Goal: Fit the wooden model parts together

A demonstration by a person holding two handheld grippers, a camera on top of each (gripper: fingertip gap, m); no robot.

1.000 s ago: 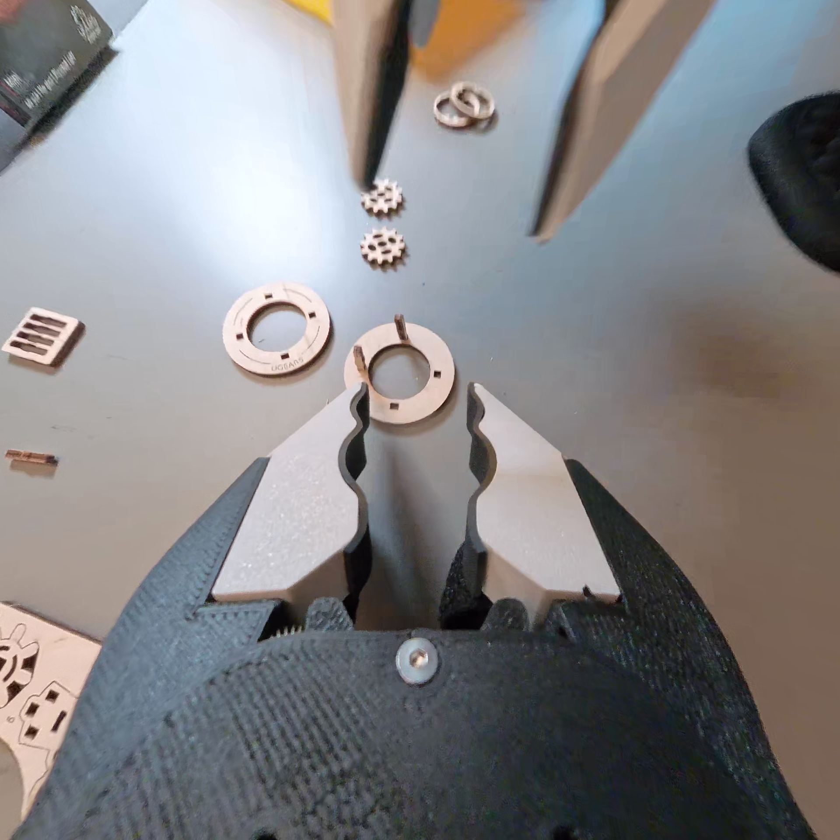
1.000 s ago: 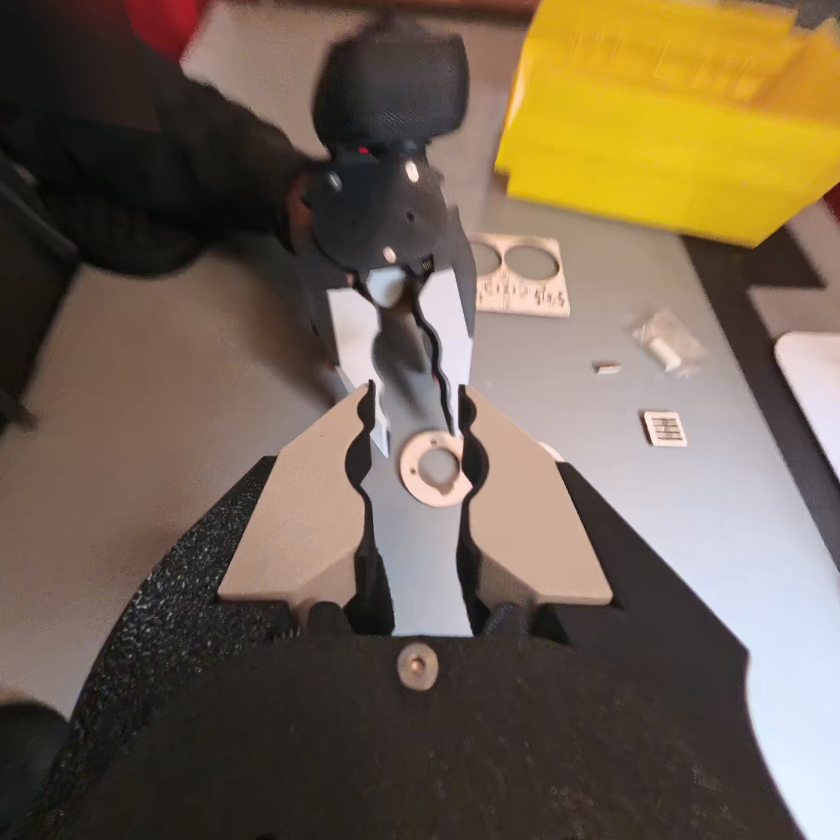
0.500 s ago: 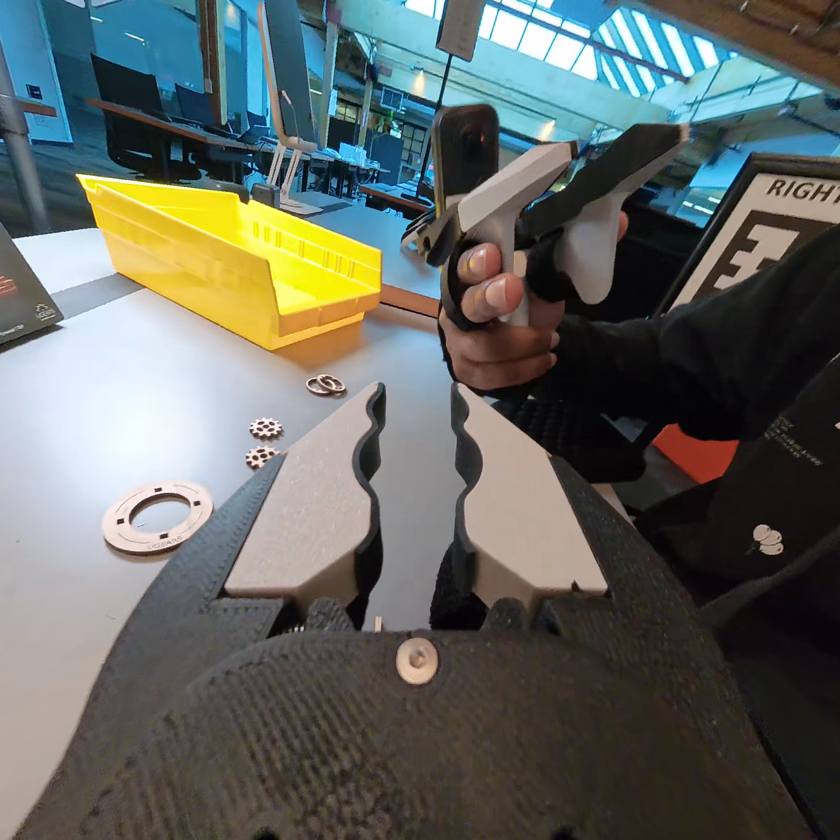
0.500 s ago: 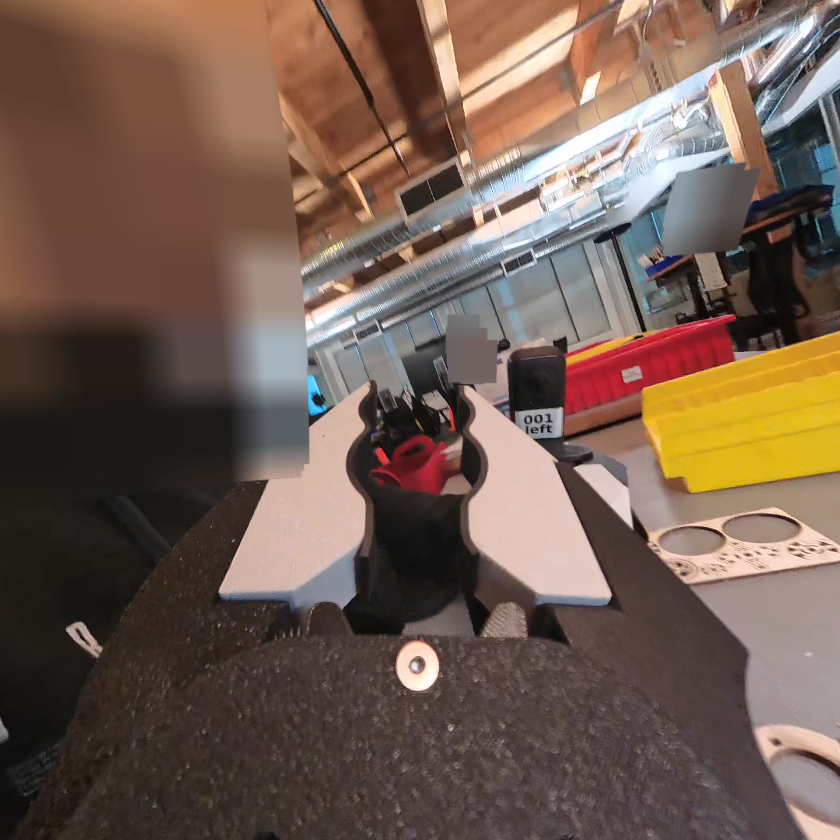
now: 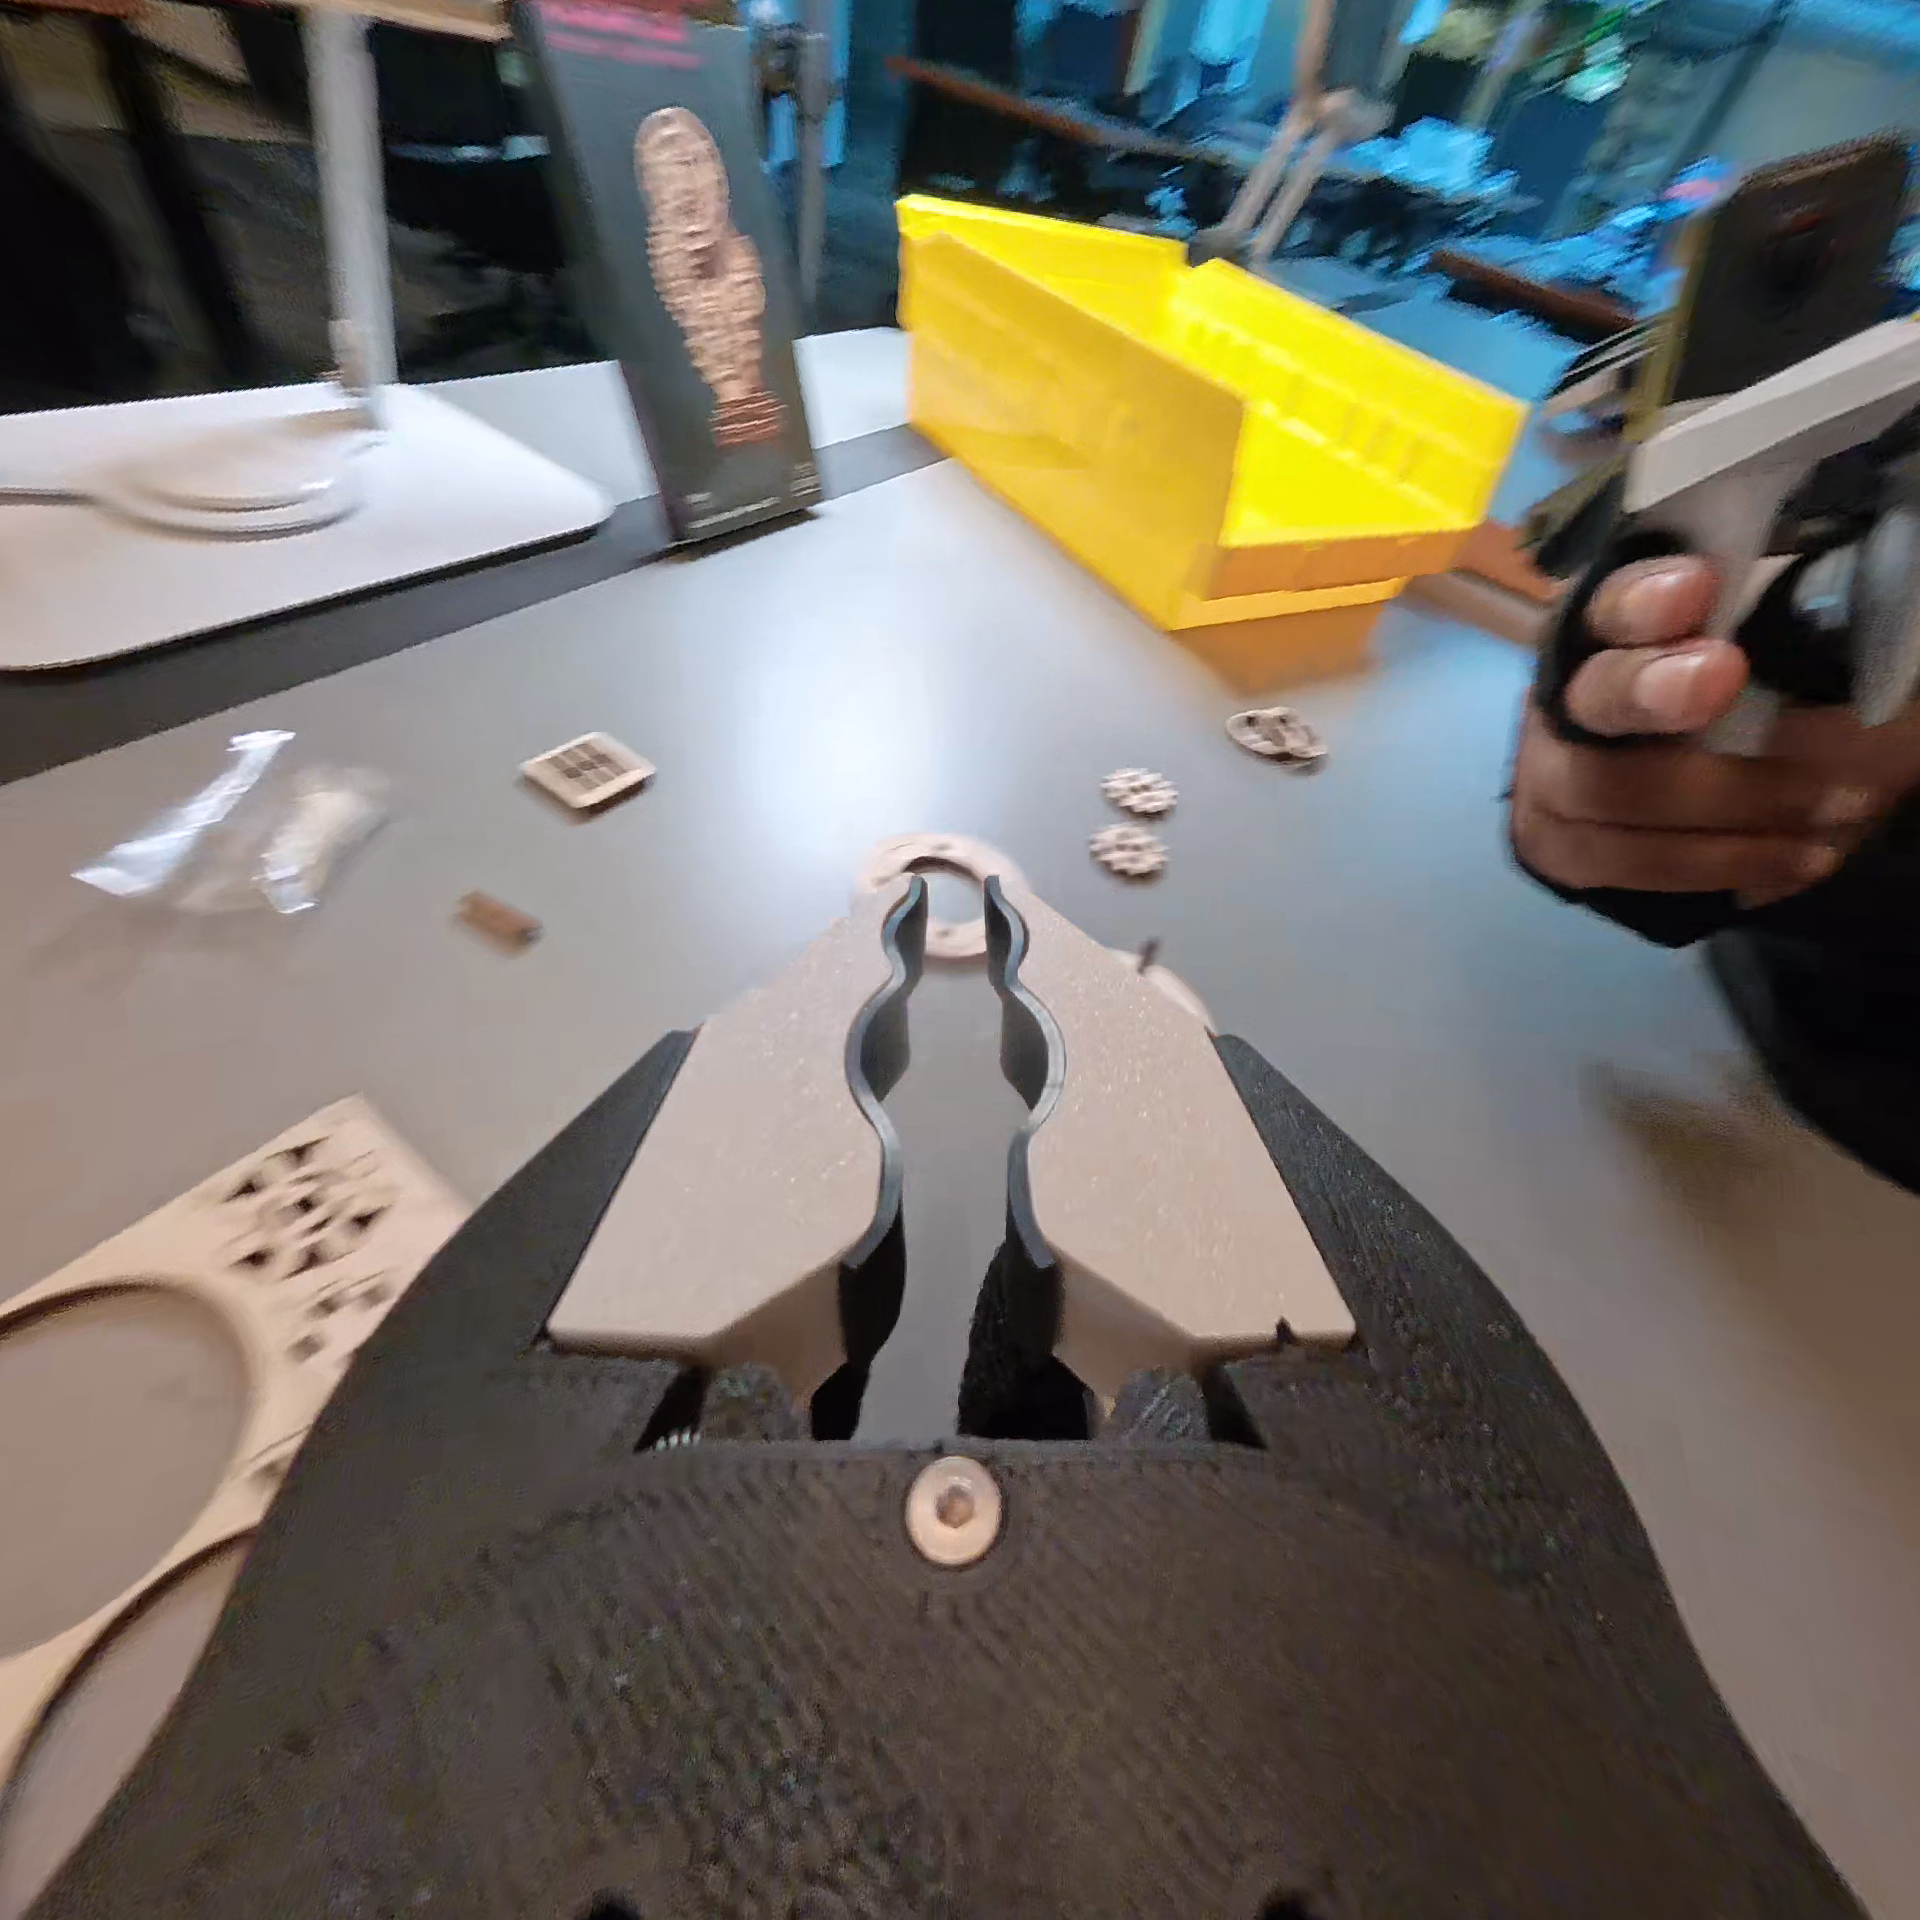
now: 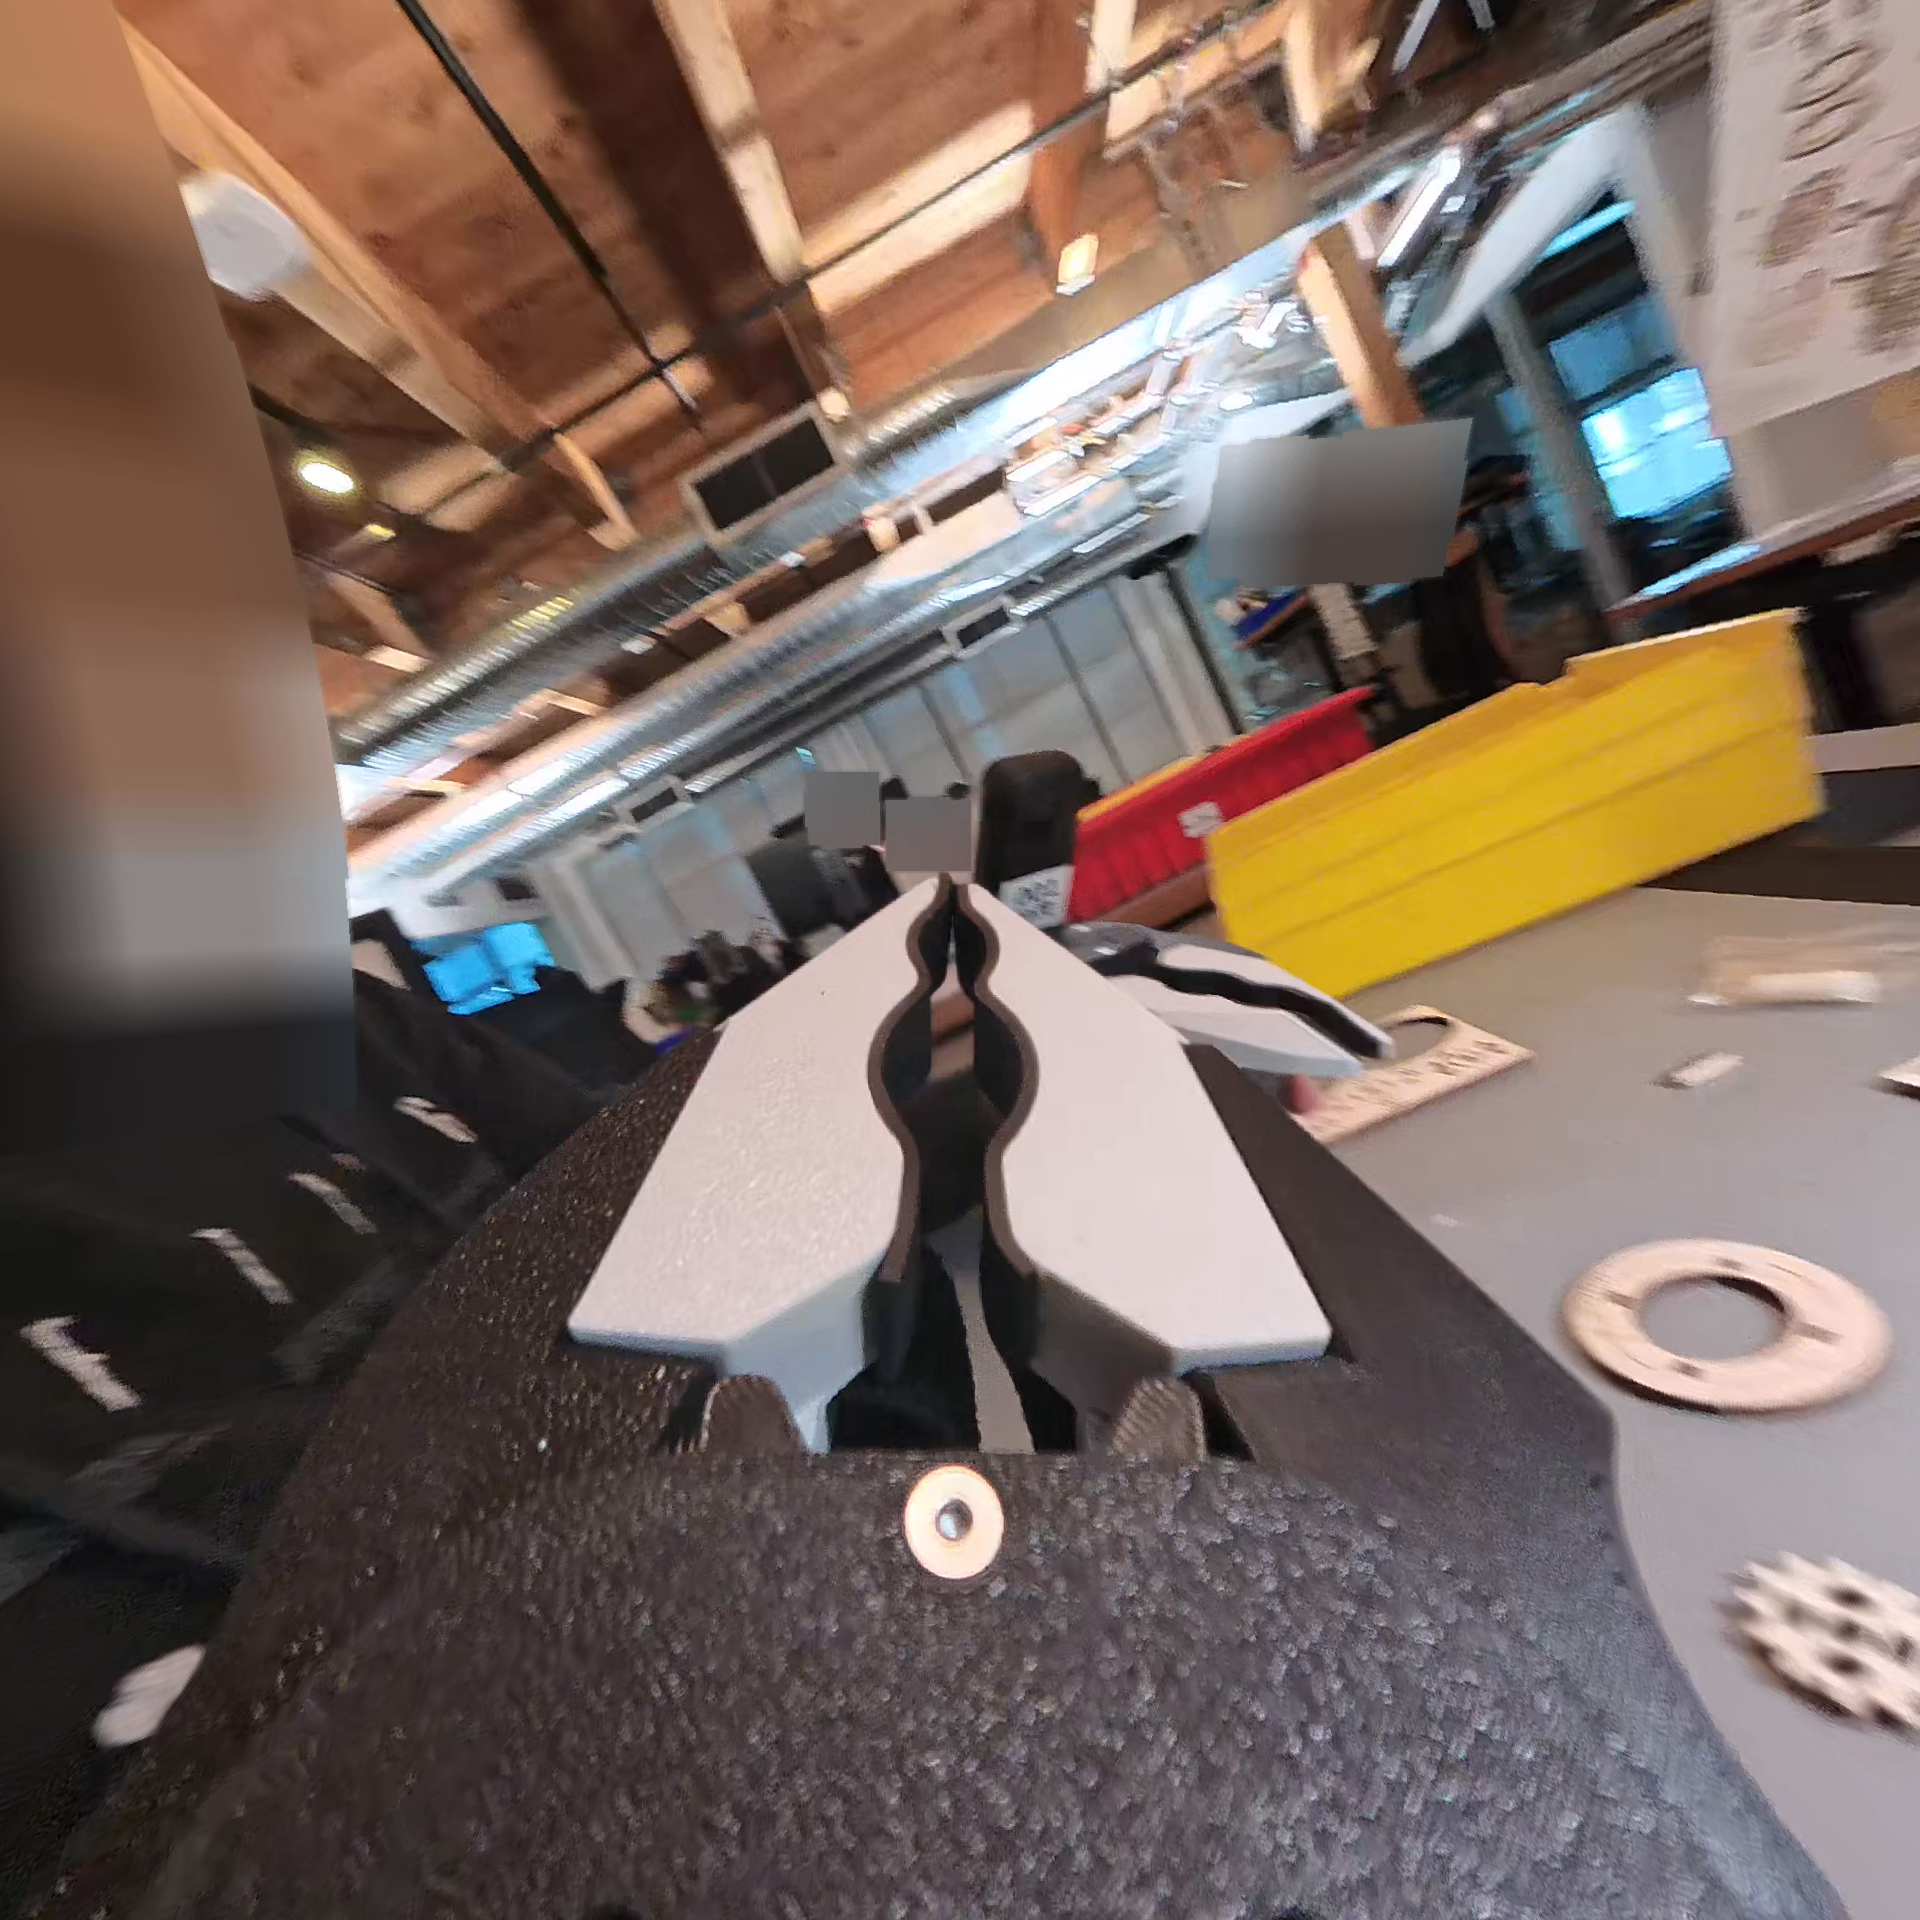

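1. The left hand-held gripper (image 5: 953, 896) is held low over the grey surface (image 5: 1351, 997), its fingers a little apart and gripping nothing.
2. A wooden ring (image 5: 940, 862) lies flat on the surface just beyond the left fingertips, which cover its near rim; its hole shows between them.
3. A second wooden disc (image 5: 1169, 992) peeks out beside the right finger, a small peg standing on it; most of it is hidden.
4. A punched wooden sheet (image 5: 156, 1382) lies at the near left, cut off by the picture's edge.
5. Farther out lie a small wooden strip (image 5: 499, 920), a slotted square piece (image 5: 587, 771), a clear plastic bag (image 5: 239, 831), two small gears (image 5: 1132, 826) and a pair of small rings (image 5: 1276, 734), all apart from one another with bare surface between.
6. At the far side stand a dark box (image 5: 691, 270) and a yellow bin (image 5: 1195, 416).
7. The right hand-held gripper (image 6: 948, 891) is raised off the surface, pointing toward the ceiling, its tips pressed together on nothing.
8. In its view a ring (image 6: 1725, 1325) and a blurred gear (image 6: 1839, 1647) lie on the surface to the lower right.
9. A person's hand (image 5: 1683, 769) grips the right handle at that view's right edge; both views are motion-blurred.
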